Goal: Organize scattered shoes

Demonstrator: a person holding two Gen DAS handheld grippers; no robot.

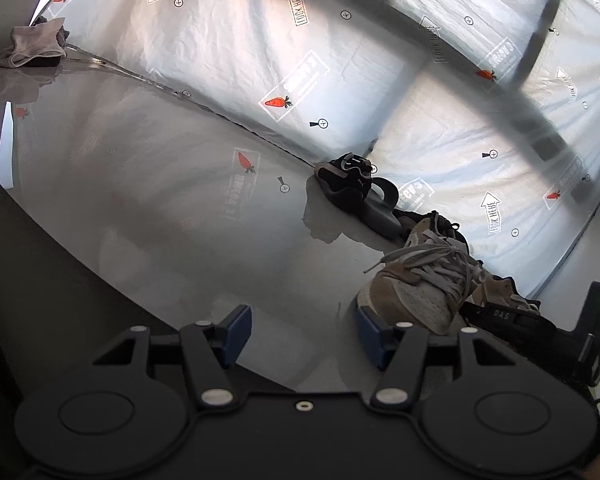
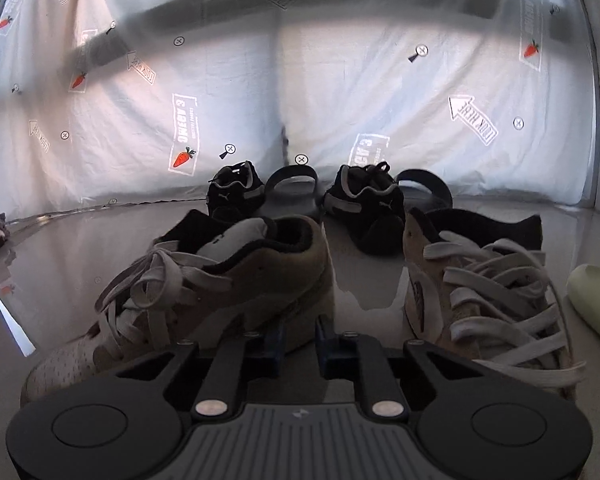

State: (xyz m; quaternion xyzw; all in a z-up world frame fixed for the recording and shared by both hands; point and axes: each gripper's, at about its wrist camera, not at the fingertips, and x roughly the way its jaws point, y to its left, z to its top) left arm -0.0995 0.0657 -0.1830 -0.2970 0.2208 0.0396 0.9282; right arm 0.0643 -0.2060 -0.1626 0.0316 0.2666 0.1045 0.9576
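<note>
Now the right gripper (image 2: 298, 340) is clenched on the tan sneaker (image 2: 204, 280)'s heel; left gripper (image 1: 302, 330) hangs released. Next: align it beside its mate (image 2: 488, 300).

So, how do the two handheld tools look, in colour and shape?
Both tools are black, with two round discs at the base and angled link arms joined by silver rivets. The left tool has blue pads on its fingers. The right tool also shows blue pads, and a grey ribbed plate on its body. No sleeves are visible.

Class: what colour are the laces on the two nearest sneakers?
White laces, clearest in the right wrist view.
</note>
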